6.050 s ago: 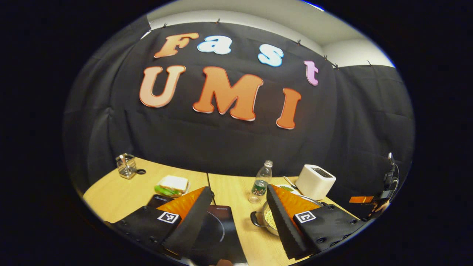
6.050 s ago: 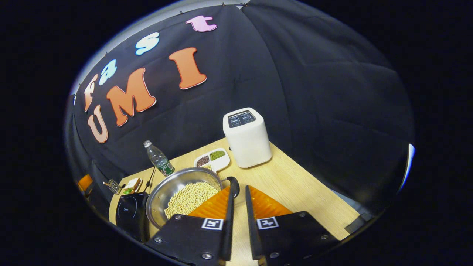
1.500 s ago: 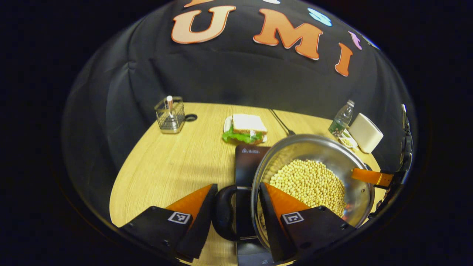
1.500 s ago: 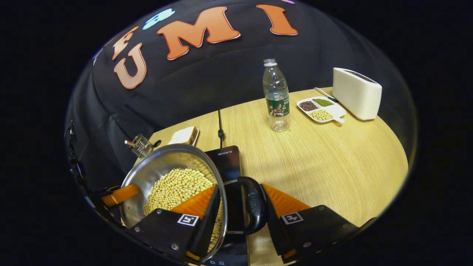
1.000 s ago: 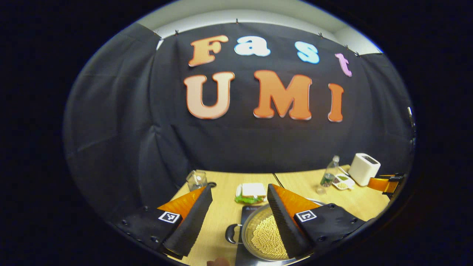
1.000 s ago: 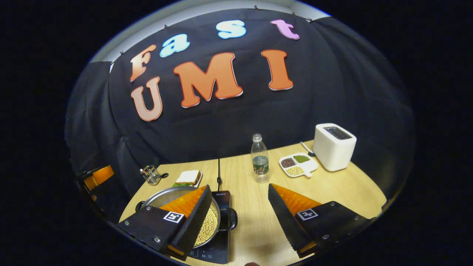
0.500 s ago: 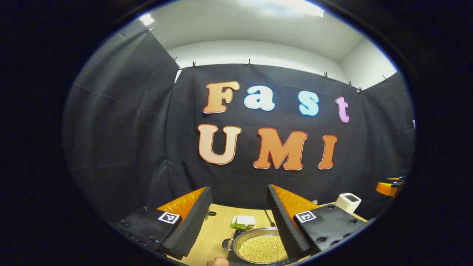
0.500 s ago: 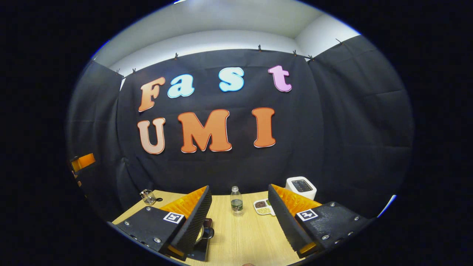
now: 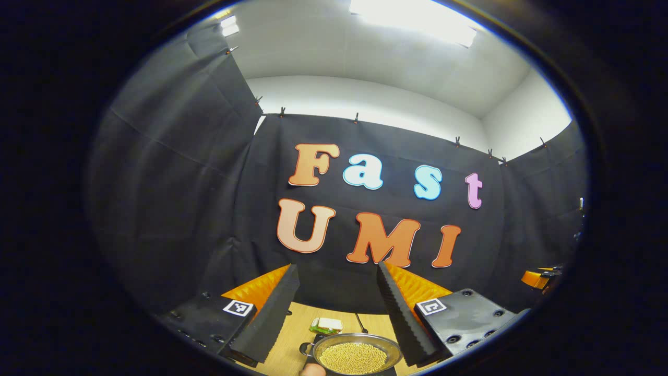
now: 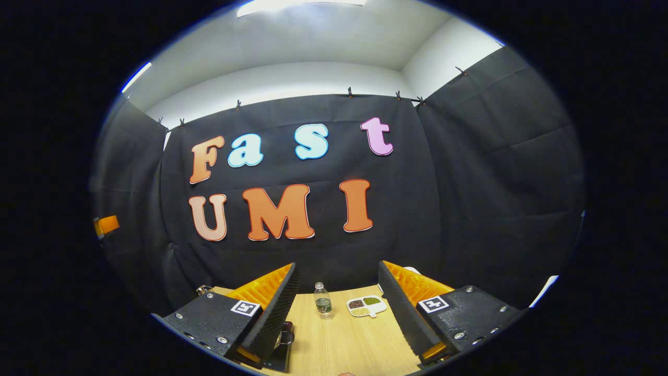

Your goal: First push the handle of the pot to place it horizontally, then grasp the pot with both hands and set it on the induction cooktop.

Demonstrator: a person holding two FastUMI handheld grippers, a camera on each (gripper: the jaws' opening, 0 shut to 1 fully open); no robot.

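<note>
Your left gripper (image 9: 338,271) was held high above the counter (image 9: 295,334) with its two fingers spread wide apart and nothing between them. Below it, the steel pot (image 9: 356,356) full of soybeans (image 9: 352,359) sat level, its black side handle (image 9: 306,349) pointing toward the left of the pot. A dark surface showed just under the pot's base, but you could not tell from that view how much of it was the induction cooktop. Just behind the pot lay a sandwich (image 9: 324,326) on the wood, and beside that a thin dark utensil handle (image 9: 359,322). Far to the right of the pot, at the edge of the left gripper view, a piece of your other gripper showed against the cloth.

Your right gripper (image 10: 338,271) was also raised and parted wide, gripping nothing. In the right gripper view the pot's handle (image 10: 286,338) peeked out beside the left finger, over the corner of the black induction cooktop (image 10: 280,358). To the right of the cooktop stood a water bottle (image 10: 323,301), and further right a white divided dish (image 10: 366,305) of beans. A wire holder (image 10: 202,289) sat at the counter's far left corner, behind the cooktop
</note>
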